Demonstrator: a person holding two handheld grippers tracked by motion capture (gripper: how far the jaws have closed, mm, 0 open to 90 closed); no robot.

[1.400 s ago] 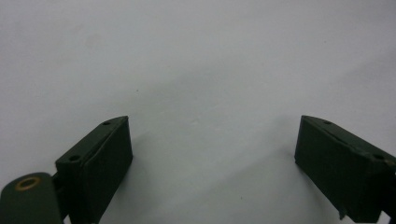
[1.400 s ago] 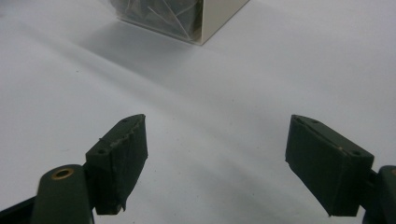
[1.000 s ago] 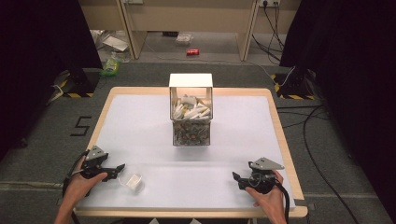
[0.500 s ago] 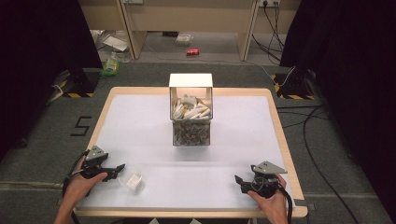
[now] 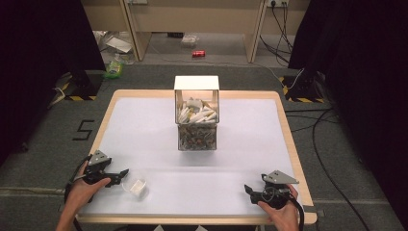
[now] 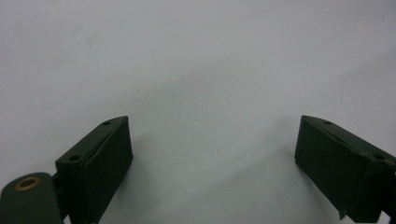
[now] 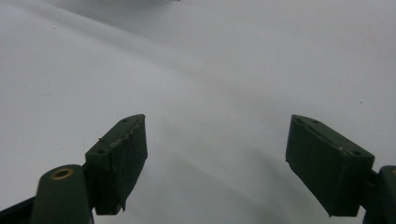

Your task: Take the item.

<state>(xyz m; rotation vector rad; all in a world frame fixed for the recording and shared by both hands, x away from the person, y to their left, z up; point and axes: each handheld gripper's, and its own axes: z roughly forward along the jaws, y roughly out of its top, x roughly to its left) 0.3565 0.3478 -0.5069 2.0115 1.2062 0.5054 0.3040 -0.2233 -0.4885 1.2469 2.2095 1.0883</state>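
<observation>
Two black two-jaw grippers rest low over the white tabletop (image 5: 159,130), one in each of the person's hands. The left gripper (image 5: 124,173) has its jaws spread wide with nothing between them, as the left gripper view shows bare white surface in the gap (image 6: 212,154). Just beyond its tips, a little to the side, lies a small white rectangular piece (image 5: 136,187), close to the jaws but apart from them. The right gripper (image 5: 248,189) is likewise wide open and holds nothing; in the right gripper view only plain tabletop lies between its jaws (image 7: 217,149). It sits well apart from the left gripper, near the opposite front corner. Farther off, ahead of both grippers and roughly midway between them, stands a clear square box with a white raised lid (image 5: 197,126), filled with white pieces above and a darker mixed layer below, well apart from either gripper.
</observation>
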